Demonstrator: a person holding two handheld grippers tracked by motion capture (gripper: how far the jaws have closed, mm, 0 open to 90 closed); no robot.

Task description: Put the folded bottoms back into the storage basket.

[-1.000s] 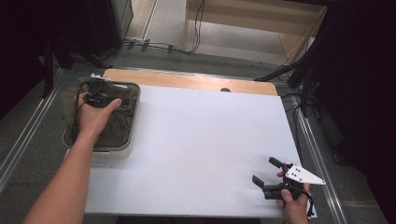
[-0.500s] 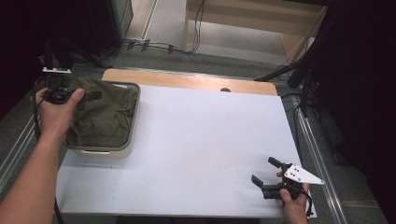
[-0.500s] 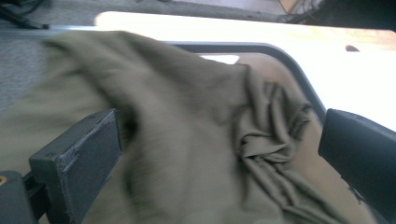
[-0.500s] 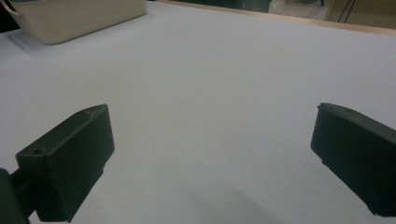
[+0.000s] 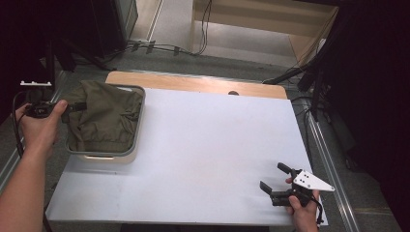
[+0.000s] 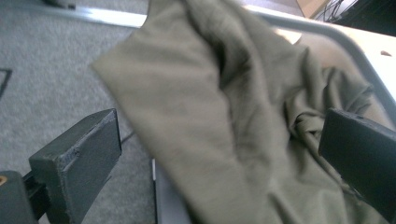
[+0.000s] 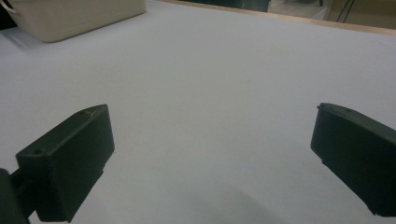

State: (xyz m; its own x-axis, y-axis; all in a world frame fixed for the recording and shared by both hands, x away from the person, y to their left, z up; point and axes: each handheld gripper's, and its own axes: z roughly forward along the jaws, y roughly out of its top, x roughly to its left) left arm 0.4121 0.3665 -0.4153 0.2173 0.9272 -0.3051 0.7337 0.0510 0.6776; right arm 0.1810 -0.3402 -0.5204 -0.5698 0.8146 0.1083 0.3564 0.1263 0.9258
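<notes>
An olive-green cloth (image 5: pixel 104 118) lies crumpled in a shallow grey-rimmed bin (image 5: pixel 139 126) at the table's left, with a flap hanging over the bin's left rim. My left gripper (image 5: pixel 72 110) is held just outside that rim, pointing at the cloth. Its jaws have just been opening and now stand wide. In the left gripper view the cloth (image 6: pixel 224 116) lies beyond and between them, and the pads do not press on it. My right gripper (image 5: pixel 273 176) rests open near the table's front right corner, over bare white surface (image 7: pixel 210 93).
The white tabletop (image 5: pixel 208 145) stretches between the bin and the right gripper. A wooden strip (image 5: pixel 193 83) runs along its far edge. Grey carpet (image 6: pixel 42 70) lies below the left gripper. The bin's pale wall (image 7: pixel 70 14) is far off in the right gripper view.
The left hand has moved left from over the bin to outside its left rim, and the cloth now hangs over that rim. The right gripper has kept still.
</notes>
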